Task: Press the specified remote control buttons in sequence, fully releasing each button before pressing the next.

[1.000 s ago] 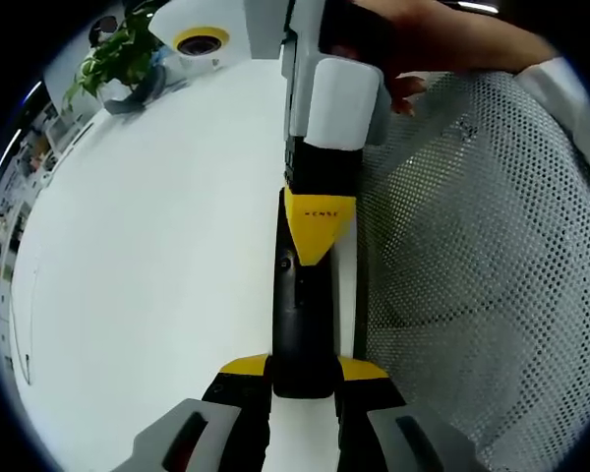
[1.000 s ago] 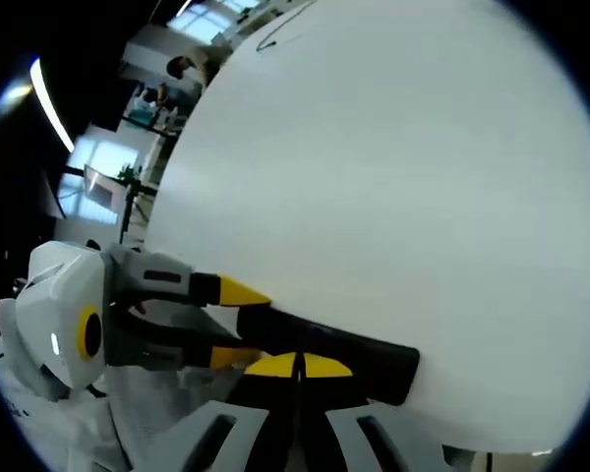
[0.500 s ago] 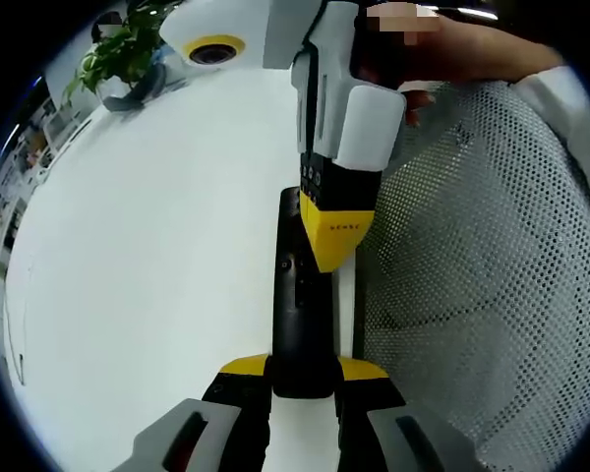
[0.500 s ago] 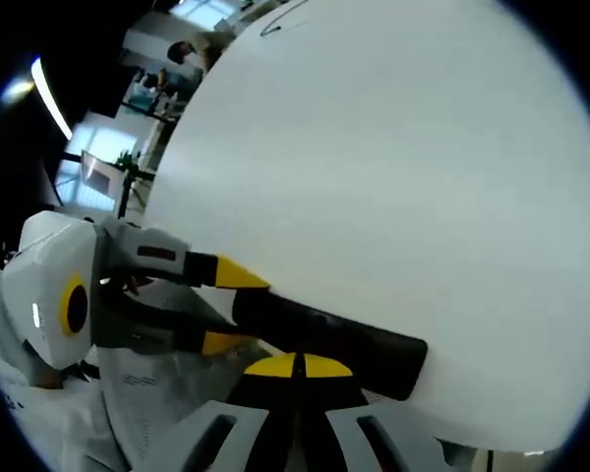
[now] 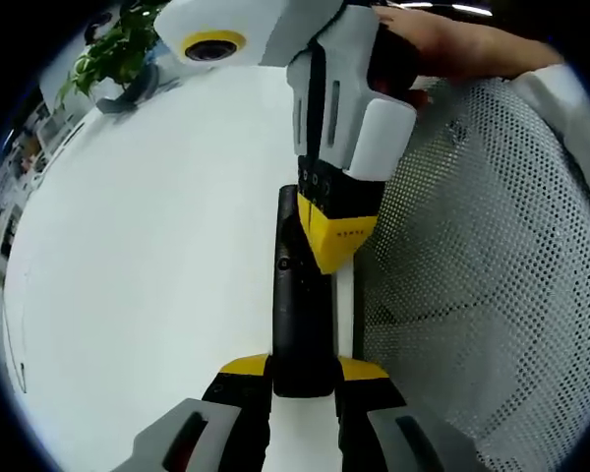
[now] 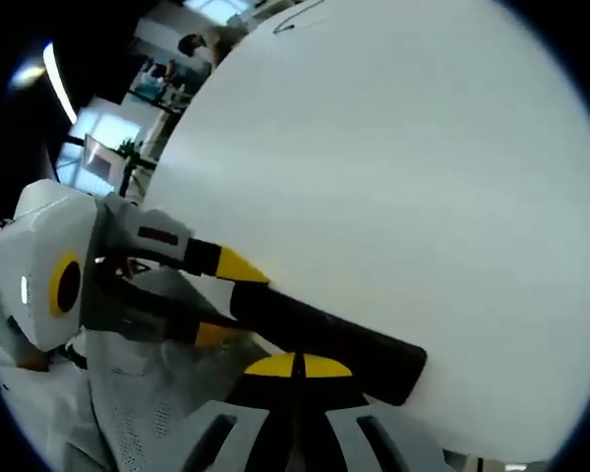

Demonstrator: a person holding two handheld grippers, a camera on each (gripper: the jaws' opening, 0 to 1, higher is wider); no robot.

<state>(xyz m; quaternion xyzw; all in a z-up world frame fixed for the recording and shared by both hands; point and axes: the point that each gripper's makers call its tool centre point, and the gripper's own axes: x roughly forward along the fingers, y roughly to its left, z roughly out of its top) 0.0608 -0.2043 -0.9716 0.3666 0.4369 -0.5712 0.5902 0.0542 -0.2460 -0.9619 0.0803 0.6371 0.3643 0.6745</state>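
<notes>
A long black remote control [image 5: 297, 324] is held flat over the white table [image 5: 147, 246], its near end clamped in my left gripper [image 5: 303, 367]. From above, my right gripper [image 5: 336, 241] comes down with its yellow tips shut together and rests on the remote's upper half, beside a small round button [image 5: 285, 264]. In the right gripper view the remote [image 6: 324, 339] runs across just above my shut right gripper [image 6: 297, 366]. There the left gripper [image 6: 231, 300] reaches in from the left, and its yellow jaws grip the remote's end.
A white mesh chair back [image 5: 472, 275] stands close along the table's right edge. A person's hand [image 5: 442, 44] holds the right gripper's body. A potted plant [image 5: 118, 54] sits at the table's far corner. Open table top spreads to the left.
The right gripper's body has swung closer to the left camera, and its yellow tip has slid slightly down the remote. The left gripper's hold is unchanged.
</notes>
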